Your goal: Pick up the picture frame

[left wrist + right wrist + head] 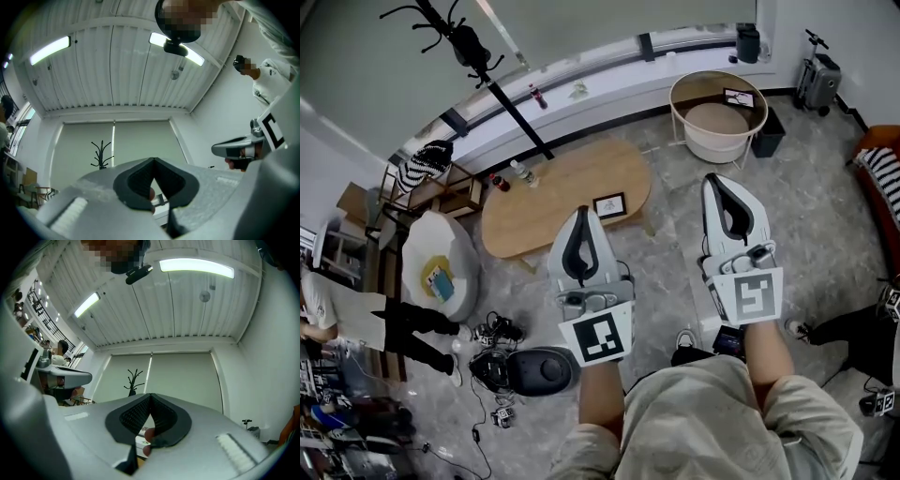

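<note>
As the head view looks steeply down, a person in a white top [337, 319] shows at the far left edge, with a white beanbag [441, 262] just beside them on the grey floor. A black coat stand [469, 47] slants across the upper left. Two bottles [511, 176] stand at the left end of the oval wooden desk [544, 211].

The picture frame [609, 204], dark-edged with a pale inner border, sits near the desk's right end, close to the near edge. Nothing touches it. Just below it in this view is the left gripper [582, 217], whose tip points toward the frame but stays apart from it. Its fingers [138, 180] are pressed together at the tips and hold nothing, with only the far wall and blind showing past them.

To the right, the right gripper [715, 187] is held over the floor, well apart from the frame, between the desk and a round white basket table [719, 141]. Its fingers [136, 416] also meet at the tips and carry nothing. An orange sofa [874, 142] with a striped cushion [883, 173] is at the far right edge.
</note>
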A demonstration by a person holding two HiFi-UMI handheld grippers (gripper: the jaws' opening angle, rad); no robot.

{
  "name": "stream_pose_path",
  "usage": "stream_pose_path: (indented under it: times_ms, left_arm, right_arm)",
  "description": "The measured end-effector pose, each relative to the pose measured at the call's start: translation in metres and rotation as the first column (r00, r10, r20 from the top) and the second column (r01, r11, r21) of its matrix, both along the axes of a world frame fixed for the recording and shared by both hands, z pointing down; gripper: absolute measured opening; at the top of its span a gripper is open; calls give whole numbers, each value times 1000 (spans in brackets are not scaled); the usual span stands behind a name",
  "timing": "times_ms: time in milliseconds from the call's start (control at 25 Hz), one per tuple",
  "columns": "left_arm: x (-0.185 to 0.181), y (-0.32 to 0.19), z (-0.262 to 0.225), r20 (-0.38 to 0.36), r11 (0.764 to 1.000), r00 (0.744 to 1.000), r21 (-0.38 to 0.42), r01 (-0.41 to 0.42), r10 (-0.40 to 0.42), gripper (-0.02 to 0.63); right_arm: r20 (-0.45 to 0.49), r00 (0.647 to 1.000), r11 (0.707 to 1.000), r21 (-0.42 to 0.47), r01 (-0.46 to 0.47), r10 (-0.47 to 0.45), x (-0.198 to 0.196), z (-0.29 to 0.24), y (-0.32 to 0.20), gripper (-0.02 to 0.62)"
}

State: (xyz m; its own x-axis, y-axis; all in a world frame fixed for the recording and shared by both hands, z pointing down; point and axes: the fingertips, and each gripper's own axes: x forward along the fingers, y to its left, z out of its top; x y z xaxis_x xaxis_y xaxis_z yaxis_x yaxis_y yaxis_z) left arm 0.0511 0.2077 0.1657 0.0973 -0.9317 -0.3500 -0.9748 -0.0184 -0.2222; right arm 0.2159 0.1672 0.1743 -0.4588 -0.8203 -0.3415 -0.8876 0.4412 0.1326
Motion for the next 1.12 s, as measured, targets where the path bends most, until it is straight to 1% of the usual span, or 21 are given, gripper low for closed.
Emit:
stream_pose_path:
  times_ms: [280, 480, 680, 920, 1120]
  left_arm:
    - [1, -30, 0, 5, 999, 999, -1, 39, -39, 3]
    - [-8, -45, 3, 9, 998, 998, -13, 63, -62, 3]
    - [-14, -61, 6, 1, 998, 998, -8, 63, -63, 3]
    - [-30, -80, 9, -6, 999, 999, -4, 48, -48, 3]
    - [-57, -103, 9, -19, 999, 999, 2, 48, -48, 3]
  right_arm:
    - [7, 999, 999, -4, 39, -39, 0, 0, -38, 2]
    - [-1, 998, 998, 2, 61, -61, -11, 2, -54, 2]
    - [-8, 998, 998, -2, 63, -63, -18, 4, -71, 2]
    - [-29, 998, 999, 11, 50, -49, -35, 10, -85, 2]
    - [-42, 998, 999, 14, 51, -51, -63, 9, -108, 2]
